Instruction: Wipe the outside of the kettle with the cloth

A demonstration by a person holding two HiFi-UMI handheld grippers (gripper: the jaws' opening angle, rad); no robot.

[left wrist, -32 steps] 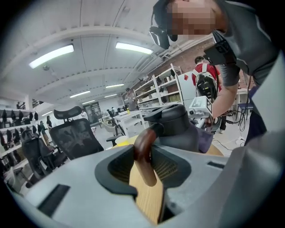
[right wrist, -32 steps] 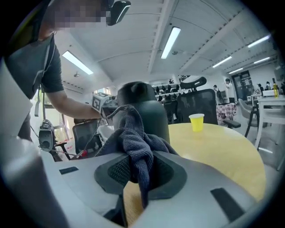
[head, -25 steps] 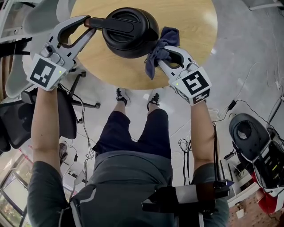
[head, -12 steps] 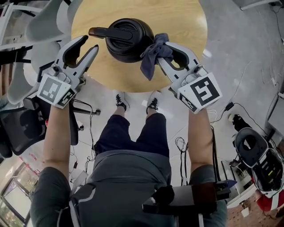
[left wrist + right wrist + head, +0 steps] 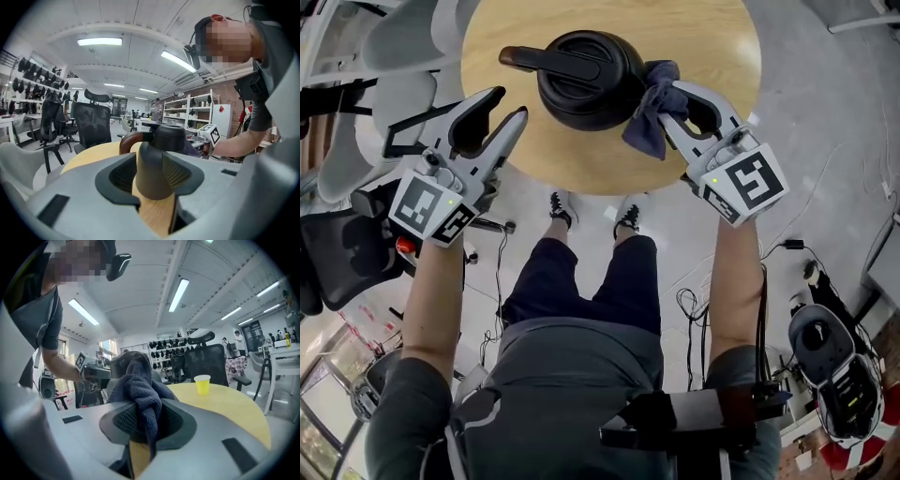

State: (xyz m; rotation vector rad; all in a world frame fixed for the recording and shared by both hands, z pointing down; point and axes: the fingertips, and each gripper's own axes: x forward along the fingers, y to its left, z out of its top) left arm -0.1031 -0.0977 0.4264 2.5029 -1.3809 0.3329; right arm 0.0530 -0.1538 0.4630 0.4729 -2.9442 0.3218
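**Steady the kettle, then sweep the cloth round its wall**

The left gripper (image 5: 508,103) hung just off the near edge of the round surface (image 5: 712,37). Its fingers had just been opening and stood released, with nothing between them. In the left gripper view the kettle showed beyond the gap, clearly apart from it.

The black kettle (image 5: 586,70) stood upright on the surface with its lid on. Its handle (image 5: 534,58) pointed left, toward the free gripper.

On the kettle's right side, the right gripper (image 5: 668,101) had its fingers clenched on the dark blue cloth (image 5: 649,122). The bunched cloth lay against the kettle's wall, and a loose tail hung down toward the surface edge.

The wiping looked to be under way, with only the right flank covered so far. With nothing bracing the kettle, a firm sideways stroke would likely slide or spin it. The left fingers would do best to close on the handle first.

The cloth needed to stay between the hard fingertips and the wall. Strokes should follow the curve from top to base, pressing toward the middle of the surface and not toward its edge. The hanging tail could snag.

A yellow cup (image 5: 202,384) stood well apart.
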